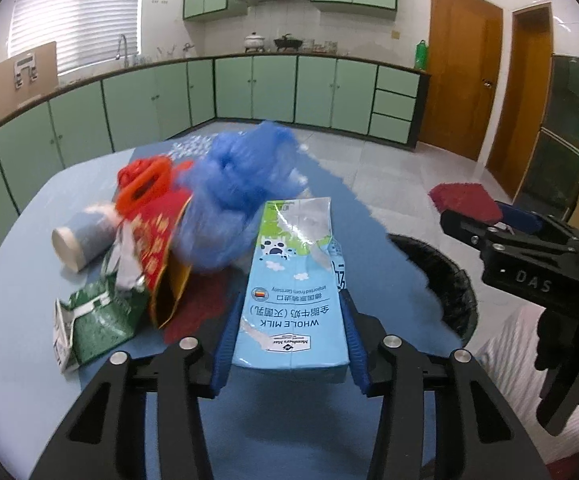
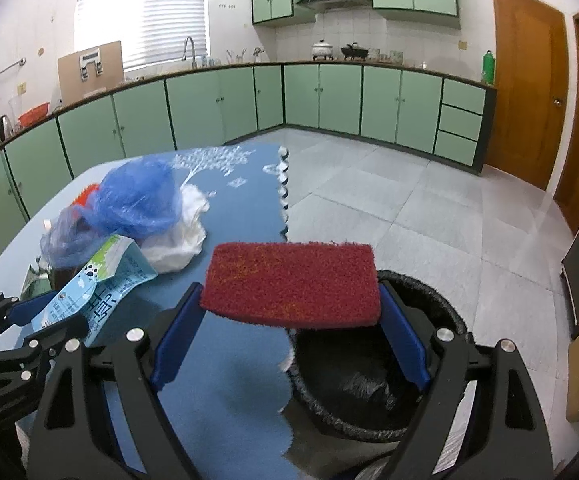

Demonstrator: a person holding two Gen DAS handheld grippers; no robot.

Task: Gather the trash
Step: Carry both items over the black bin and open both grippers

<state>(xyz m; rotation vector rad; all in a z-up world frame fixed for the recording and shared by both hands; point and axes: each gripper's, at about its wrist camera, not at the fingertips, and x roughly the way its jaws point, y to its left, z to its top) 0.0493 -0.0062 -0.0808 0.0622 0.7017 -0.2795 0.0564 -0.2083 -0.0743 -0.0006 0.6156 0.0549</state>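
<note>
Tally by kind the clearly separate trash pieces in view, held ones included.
Plastic bags: 2, blue bag, white bag
Cartons: 2, milk carton, green carton
Paper cup: 1
Red gift bag: 1
Red scouring pad: 1
Total: 7

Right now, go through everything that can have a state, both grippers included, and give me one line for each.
Left gripper: shut on the milk carton.
Milk carton: flattened, top torn open, held above the table.
Right gripper: shut on the red scrubbing pad.
Red scrubbing pad: held flat at the bin's near rim.
Bin: open, lined with a black bag.
Blue plastic bag: crumpled on the table.
Paper cup: lying on its side.
Green carton: crushed, torn.
</note>
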